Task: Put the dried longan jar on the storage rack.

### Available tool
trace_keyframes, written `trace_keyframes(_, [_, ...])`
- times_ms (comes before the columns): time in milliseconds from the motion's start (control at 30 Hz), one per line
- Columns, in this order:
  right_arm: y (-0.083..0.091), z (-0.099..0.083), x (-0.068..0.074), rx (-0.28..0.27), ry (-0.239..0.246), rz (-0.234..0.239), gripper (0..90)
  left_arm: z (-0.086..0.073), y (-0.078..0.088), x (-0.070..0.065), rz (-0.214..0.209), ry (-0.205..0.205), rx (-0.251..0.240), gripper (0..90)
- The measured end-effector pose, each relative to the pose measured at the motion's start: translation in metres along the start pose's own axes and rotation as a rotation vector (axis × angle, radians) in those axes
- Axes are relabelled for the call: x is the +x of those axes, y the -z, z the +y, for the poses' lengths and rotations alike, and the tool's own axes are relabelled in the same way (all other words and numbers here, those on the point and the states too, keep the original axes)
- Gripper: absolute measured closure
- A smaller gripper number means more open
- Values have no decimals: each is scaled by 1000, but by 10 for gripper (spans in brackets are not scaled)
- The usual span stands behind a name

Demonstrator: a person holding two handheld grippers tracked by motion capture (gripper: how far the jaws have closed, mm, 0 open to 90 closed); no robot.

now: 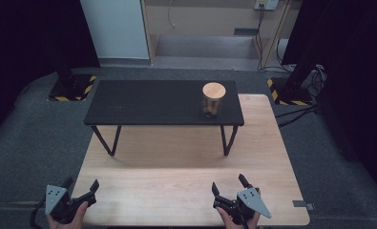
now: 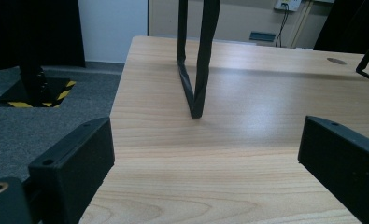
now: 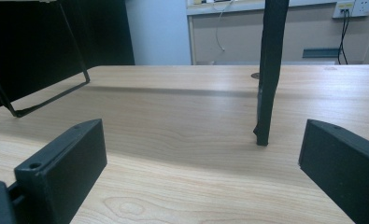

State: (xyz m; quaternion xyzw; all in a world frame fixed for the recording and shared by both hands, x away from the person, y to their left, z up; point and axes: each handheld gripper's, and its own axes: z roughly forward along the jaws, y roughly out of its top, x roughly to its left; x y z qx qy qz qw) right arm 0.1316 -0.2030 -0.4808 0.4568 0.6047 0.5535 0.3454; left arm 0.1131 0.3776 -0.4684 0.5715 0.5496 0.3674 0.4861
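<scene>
The left claw (image 1: 82, 192) sat at the near left corner of the wooden worktop (image 1: 186, 167), its jaws spread wide with nothing between them; in the left gripper view the 2 black jaws framed bare wood grain. The right claw (image 1: 230, 189) rested at the near edge toward the right, equally wide open and empty, and its own view showed the same bare wood between the jaws. Each was gripped by a hand coming in from the bottom of the high view.

Farther in stood a low black shelf (image 1: 148, 102) on thin metal legs; 1 left-hand leg (image 2: 195, 70) rose ahead of the left claw, and a right-hand leg (image 3: 268, 74) stood just ahead of the right claw. On top of the shelf, toward its right end, was a glass jar with a round wooden lid (image 1: 213, 99), upright and well apart from both claws.

This looked like the starting step, with the reach not yet begun. The jar was nearer the right claw, so the next move probably called for lifting that claw above the shelf's height, carrying it forward over the near edge, and bringing the open jaws level on either side of the jar's body below the lid before closing. The glass would likely want a square, gentle grip.
</scene>
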Motion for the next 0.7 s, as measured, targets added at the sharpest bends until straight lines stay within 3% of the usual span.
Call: trace_keyframes(700, [1,-1,-4,0,-30,7,9,-1,4,-4,2,-5,-6,23])
